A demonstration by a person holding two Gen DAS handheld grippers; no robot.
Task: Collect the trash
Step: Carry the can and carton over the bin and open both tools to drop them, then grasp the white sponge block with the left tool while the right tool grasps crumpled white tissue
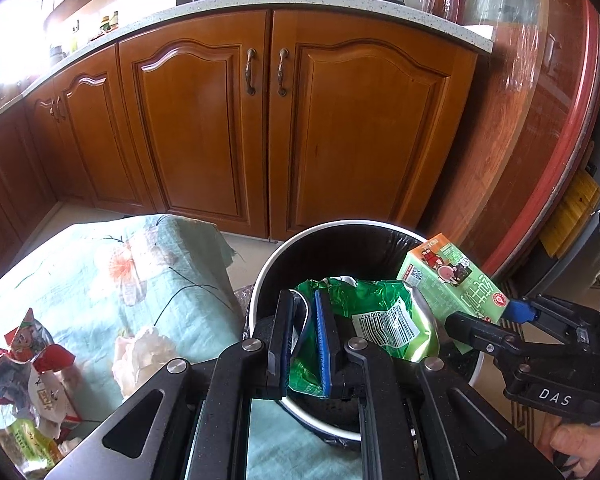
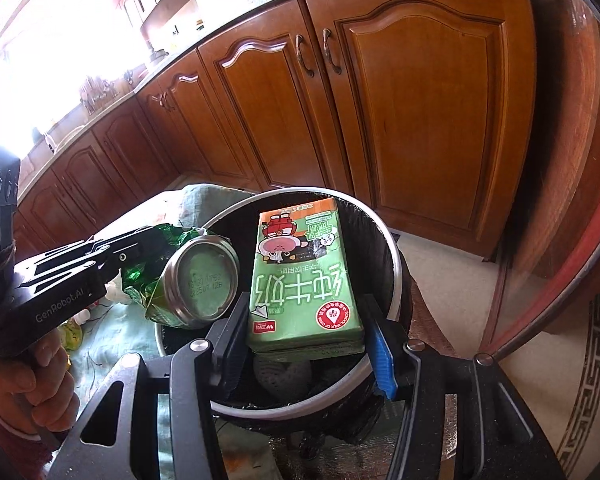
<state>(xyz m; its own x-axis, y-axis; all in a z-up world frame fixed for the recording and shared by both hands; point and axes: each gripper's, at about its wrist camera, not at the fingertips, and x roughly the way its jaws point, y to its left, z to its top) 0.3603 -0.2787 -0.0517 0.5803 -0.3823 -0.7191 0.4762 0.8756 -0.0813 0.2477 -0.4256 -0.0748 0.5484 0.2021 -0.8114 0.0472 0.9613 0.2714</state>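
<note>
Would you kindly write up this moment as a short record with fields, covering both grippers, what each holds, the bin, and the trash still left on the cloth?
left gripper: shut on the green wrapper, above the bin
right gripper: clamped on the milk carton, above the bin
bin: open, black liner, white rim
still on cloth: crumpled tissue, red and white wrappers

cabinets point(image 1: 204, 120): wood | counter point(image 1: 228, 2): speckled | floor point(image 2: 440, 252): pale tile
</note>
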